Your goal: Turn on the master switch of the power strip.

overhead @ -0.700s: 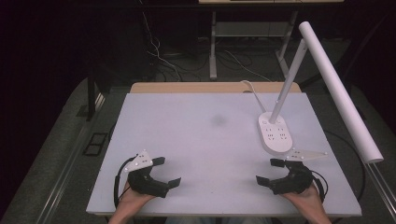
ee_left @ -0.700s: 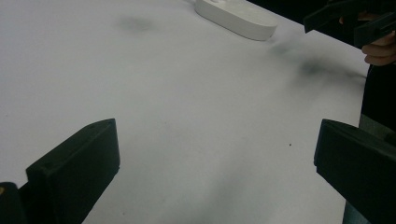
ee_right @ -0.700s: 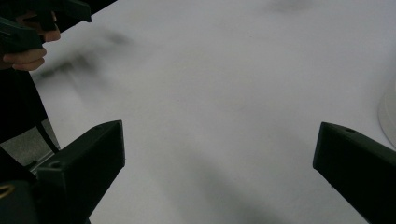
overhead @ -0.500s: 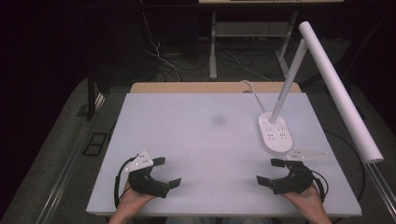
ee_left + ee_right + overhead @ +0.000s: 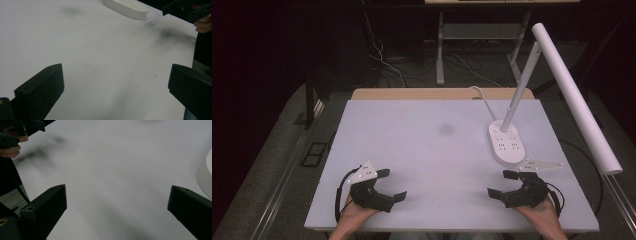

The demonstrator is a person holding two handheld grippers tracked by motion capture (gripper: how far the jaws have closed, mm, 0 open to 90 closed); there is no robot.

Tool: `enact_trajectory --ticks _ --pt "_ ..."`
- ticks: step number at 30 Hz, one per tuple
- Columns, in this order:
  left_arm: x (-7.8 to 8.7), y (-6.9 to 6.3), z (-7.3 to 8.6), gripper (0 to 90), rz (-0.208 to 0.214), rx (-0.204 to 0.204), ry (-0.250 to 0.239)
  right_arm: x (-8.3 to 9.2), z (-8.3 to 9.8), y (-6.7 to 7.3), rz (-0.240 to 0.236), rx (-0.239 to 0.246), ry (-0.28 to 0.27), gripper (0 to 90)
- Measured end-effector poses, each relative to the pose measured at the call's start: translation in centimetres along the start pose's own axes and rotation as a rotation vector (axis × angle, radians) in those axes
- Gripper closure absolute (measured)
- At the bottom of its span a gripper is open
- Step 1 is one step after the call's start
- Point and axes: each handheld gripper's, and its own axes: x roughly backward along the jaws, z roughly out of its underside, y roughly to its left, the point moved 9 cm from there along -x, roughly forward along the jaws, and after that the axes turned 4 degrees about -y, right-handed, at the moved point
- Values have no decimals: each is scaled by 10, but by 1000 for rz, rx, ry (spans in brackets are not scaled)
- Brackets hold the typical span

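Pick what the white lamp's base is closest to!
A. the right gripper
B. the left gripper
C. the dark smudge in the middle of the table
A: the lamp base sits on the table just beyond the right gripper, with the left gripper far across.

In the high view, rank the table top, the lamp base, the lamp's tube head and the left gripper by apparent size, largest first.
1. table top
2. tube head
3. lamp base and left gripper: too alike to rank.
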Motion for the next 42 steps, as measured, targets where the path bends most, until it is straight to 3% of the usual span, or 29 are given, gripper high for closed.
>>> enact_trajectory --ticks 15,24,42 --pt "0 2 1 0 -7 0 7 0 0 1 12 9 25 18" --pt "0 3 2 0 -10 4 12 -1 -3 -2 25 31 74 17" --pt "2 4 3 0 -19 11 8 4 -28 -13 53 41 86 18"
